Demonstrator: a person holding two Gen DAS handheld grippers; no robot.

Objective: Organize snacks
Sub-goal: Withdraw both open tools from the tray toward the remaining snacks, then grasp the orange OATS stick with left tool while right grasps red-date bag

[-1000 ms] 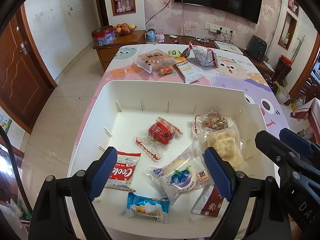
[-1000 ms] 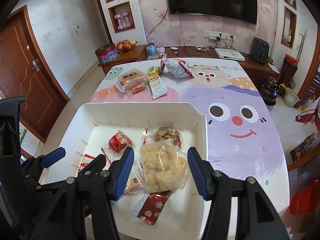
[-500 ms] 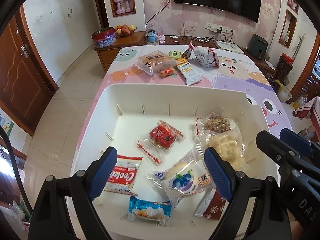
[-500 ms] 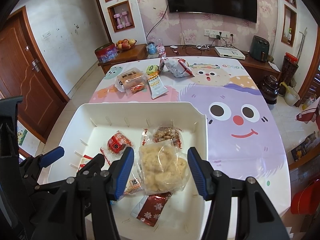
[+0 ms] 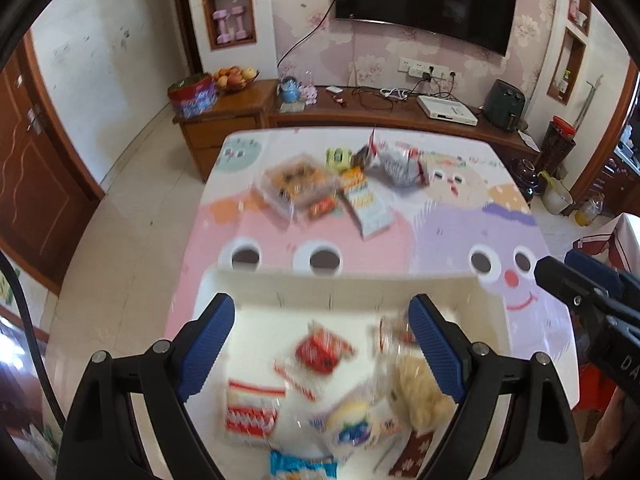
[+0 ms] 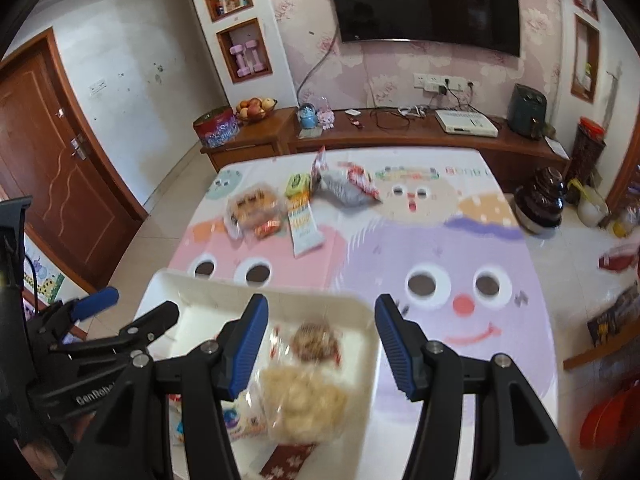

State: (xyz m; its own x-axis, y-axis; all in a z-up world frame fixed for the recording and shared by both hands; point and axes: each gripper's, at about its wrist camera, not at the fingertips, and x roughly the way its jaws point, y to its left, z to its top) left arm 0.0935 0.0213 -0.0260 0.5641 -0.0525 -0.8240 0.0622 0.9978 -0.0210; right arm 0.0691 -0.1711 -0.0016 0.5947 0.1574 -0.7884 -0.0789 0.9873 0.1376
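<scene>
A white bin (image 5: 344, 286) at the near table edge holds several snack packets, among them a red one (image 5: 322, 350) and a pale puffed-snack bag (image 5: 416, 396). More snacks lie at the far end: a clear pastry box (image 5: 298, 186), a white-orange packet (image 5: 370, 206) and a silver-red bag (image 5: 400, 162). My left gripper (image 5: 320, 320) hangs open above the bin, empty. My right gripper (image 6: 320, 320) is open over the bin's (image 6: 280, 296) right part, above the puffed-snack bag (image 6: 304, 400), gripping nothing. Each gripper shows in the other's view, and both pictures are motion-blurred.
The table wears a cartoon cloth (image 6: 440, 248) with pink and purple faces, bare between the bin and the far snacks. Behind it runs a wooden sideboard (image 5: 360, 114) under a wall TV. A brown door (image 6: 60, 168) and tiled floor lie to the left.
Both grippers have lifted up and away from the bin, which now sits lower and smaller in each view, with more tablecloth showing. The jaws kept their widths. The snacks have not moved.
</scene>
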